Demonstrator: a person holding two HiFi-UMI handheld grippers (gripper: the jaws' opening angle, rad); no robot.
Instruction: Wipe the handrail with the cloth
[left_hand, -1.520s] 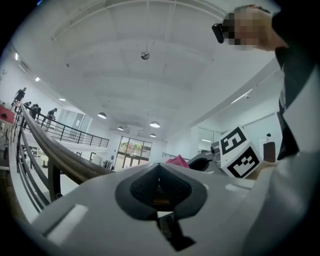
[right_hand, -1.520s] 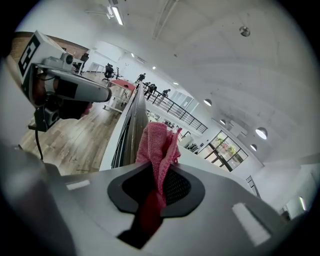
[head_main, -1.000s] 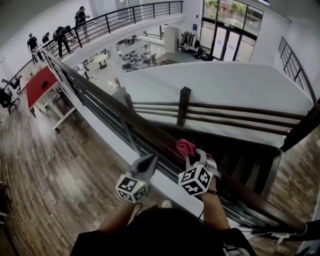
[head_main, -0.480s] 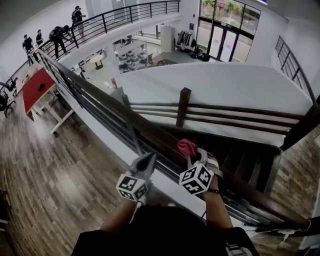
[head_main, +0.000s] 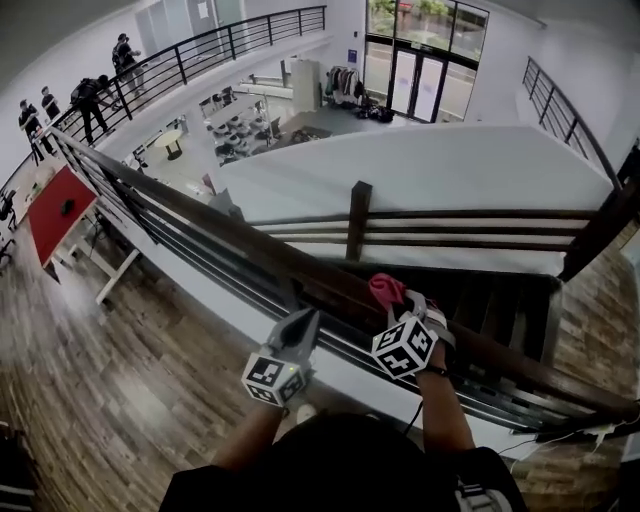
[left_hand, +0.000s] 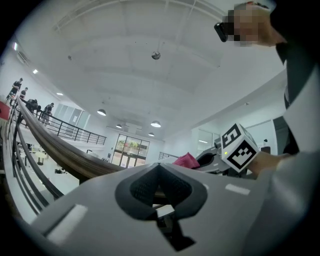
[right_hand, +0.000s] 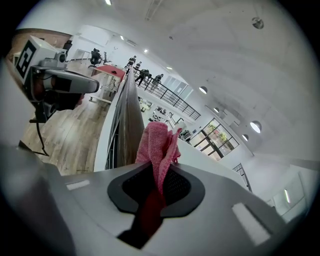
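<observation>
The dark wooden handrail (head_main: 230, 235) runs from upper left to lower right across the head view. My right gripper (head_main: 396, 302) is over it, shut on a pink cloth (head_main: 384, 288) that rests against the rail's top. In the right gripper view the cloth (right_hand: 161, 142) sticks up from between the jaws, with the handrail (right_hand: 130, 125) stretching away behind it. My left gripper (head_main: 303, 320) hangs just left of the right one, on the near side of the rail, shut and holding nothing. The left gripper view shows the handrail (left_hand: 60, 150) and the cloth (left_hand: 186, 160) beyond the closed jaws.
Metal bars (head_main: 200, 262) run under the rail. A stairwell (head_main: 500, 310) drops away behind it, with a second railing and wooden post (head_main: 357, 215). A red table (head_main: 55, 205) stands at the left on the wooden floor. People (head_main: 85, 100) stand at the far balcony.
Both grippers have shifted a little to the right along the rail, away from the wooden post. The cloth stays gripped in the right one.
</observation>
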